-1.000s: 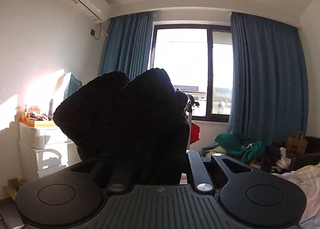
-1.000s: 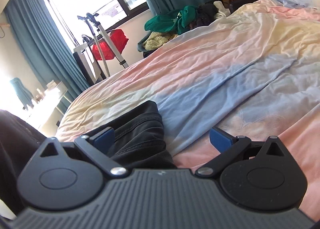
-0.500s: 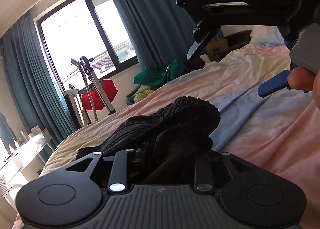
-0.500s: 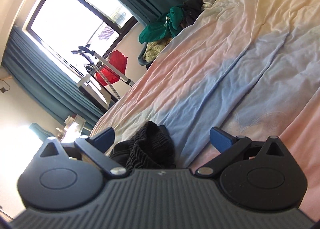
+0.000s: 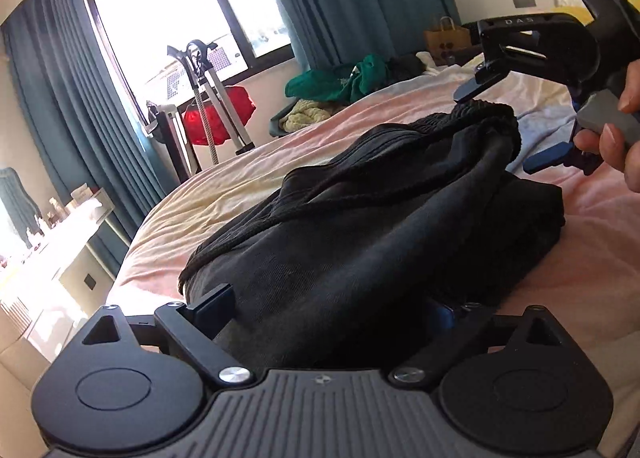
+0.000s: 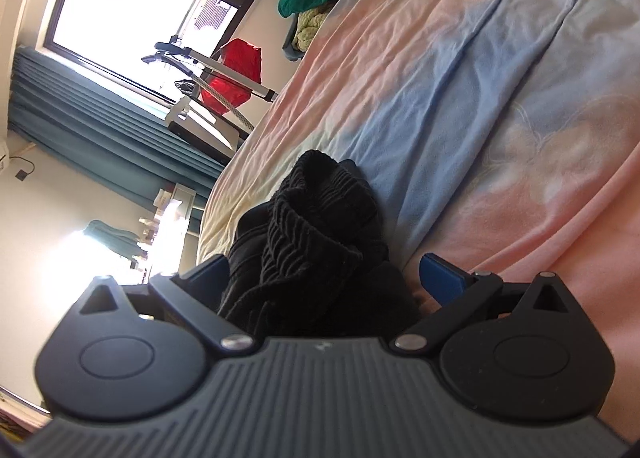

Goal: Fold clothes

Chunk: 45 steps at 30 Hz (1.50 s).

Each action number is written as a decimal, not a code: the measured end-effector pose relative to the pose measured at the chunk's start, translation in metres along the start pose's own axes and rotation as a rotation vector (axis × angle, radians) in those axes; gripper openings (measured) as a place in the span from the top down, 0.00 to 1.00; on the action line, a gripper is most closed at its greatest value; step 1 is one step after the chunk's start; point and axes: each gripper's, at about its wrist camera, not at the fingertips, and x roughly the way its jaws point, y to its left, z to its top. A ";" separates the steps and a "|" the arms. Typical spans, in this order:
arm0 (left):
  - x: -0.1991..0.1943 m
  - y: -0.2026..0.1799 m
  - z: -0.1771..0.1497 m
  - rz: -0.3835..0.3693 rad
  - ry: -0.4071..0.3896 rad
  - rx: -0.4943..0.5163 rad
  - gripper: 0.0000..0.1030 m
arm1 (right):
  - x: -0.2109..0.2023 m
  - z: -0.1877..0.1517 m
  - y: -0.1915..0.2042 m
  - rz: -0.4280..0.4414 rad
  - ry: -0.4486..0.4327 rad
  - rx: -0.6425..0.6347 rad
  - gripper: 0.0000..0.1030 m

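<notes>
Bedroom bed (image 5: 248, 173) in pastel sheets, with one black garment (image 5: 360, 242) set down and still bunched.

Nearest the left wrist camera, the left tongs (image 5: 324, 304) are opening around the dark cloth, which lies between the jaws; the right-hand pad is mostly buried under fabric, so I cannot tell whether it still touches. In the right wrist view, the right tongs (image 6: 326, 274) stand apart with the ribbed cuff or waistband (image 6: 316, 217) bunched between them, unpinched. I judge the fold is at best partly done: the garment sits in a rumpled heap and needs flattening and squaring. Farther off, a pile of green and yellow clothes (image 5: 340, 85) probably awaits folding. What kind of garment the black one is stays unclear, and its far edge is hidden.
</notes>
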 end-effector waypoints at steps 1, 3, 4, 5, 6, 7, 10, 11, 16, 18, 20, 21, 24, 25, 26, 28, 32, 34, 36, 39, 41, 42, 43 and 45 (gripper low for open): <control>-0.002 0.007 -0.004 0.001 0.006 -0.030 0.11 | 0.004 -0.001 0.001 0.004 0.002 -0.004 0.01; -0.011 0.020 -0.012 -0.001 0.017 -0.076 0.15 | 0.011 -0.004 0.003 0.013 0.007 -0.011 0.00; -0.014 0.026 -0.015 0.006 0.019 -0.087 0.17 | 0.015 -0.006 0.005 0.006 -0.003 -0.025 0.04; -0.016 0.032 -0.017 0.014 0.020 -0.097 0.18 | 0.019 -0.007 0.008 -0.002 -0.014 -0.041 0.09; -0.014 0.035 -0.018 0.017 0.025 -0.109 0.18 | 0.026 -0.007 0.012 -0.023 -0.011 -0.065 0.26; -0.013 0.040 -0.020 0.015 0.024 -0.124 0.18 | 0.033 -0.008 0.016 -0.047 -0.005 -0.091 0.27; -0.003 0.052 -0.019 -0.015 0.017 -0.191 0.17 | 0.042 -0.011 0.027 -0.071 -0.008 -0.160 0.40; -0.002 0.056 -0.020 -0.028 0.019 -0.218 0.16 | 0.040 -0.011 0.028 -0.081 -0.010 -0.167 0.45; -0.002 0.068 -0.015 -0.073 -0.043 -0.282 0.17 | 0.023 -0.014 0.037 -0.082 -0.069 -0.204 0.68; -0.007 0.064 -0.013 -0.098 -0.082 -0.271 0.18 | 0.015 -0.018 0.052 -0.089 -0.119 -0.281 0.70; -0.012 0.061 -0.012 -0.124 -0.121 -0.261 0.18 | 0.005 -0.020 0.061 -0.075 -0.155 -0.313 0.71; -0.013 0.061 -0.012 -0.131 -0.132 -0.260 0.18 | 0.001 -0.021 0.065 -0.068 -0.172 -0.328 0.72; -0.011 0.060 -0.014 -0.146 -0.134 -0.266 0.18 | -0.007 -0.022 0.071 -0.080 -0.185 -0.367 0.72; -0.010 0.061 -0.014 -0.152 -0.127 -0.267 0.18 | -0.005 -0.020 0.069 -0.115 -0.160 -0.382 0.72; -0.008 0.059 -0.015 -0.156 -0.125 -0.260 0.17 | -0.002 -0.019 0.065 -0.144 -0.139 -0.385 0.72; -0.007 0.055 -0.015 -0.161 -0.126 -0.246 0.18 | 0.003 -0.018 0.049 -0.187 -0.110 -0.334 0.71; -0.009 0.056 -0.017 -0.195 -0.135 -0.269 0.38 | -0.001 -0.027 0.060 -0.222 -0.129 -0.418 0.68; -0.011 0.062 -0.018 -0.196 -0.146 -0.302 0.45 | -0.004 -0.041 0.080 -0.240 -0.178 -0.546 0.68; -0.013 0.068 -0.019 -0.197 -0.157 -0.336 0.51 | -0.007 -0.055 0.096 -0.248 -0.231 -0.662 0.67; -0.016 0.067 -0.020 -0.199 -0.158 -0.335 0.54 | -0.006 -0.056 0.097 -0.255 -0.241 -0.678 0.67; -0.018 0.067 -0.020 -0.201 -0.159 -0.334 0.55 | -0.005 -0.048 0.089 -0.242 -0.225 -0.621 0.67; -0.019 0.067 -0.020 -0.202 -0.160 -0.334 0.55 | -0.005 -0.042 0.081 -0.206 -0.217 -0.548 0.66; -0.019 0.067 -0.020 -0.203 -0.160 -0.334 0.56 | -0.006 -0.035 0.071 -0.166 -0.208 -0.469 0.63; -0.019 0.067 -0.021 -0.205 -0.160 -0.334 0.58 | -0.008 -0.022 0.053 -0.110 -0.198 -0.322 0.58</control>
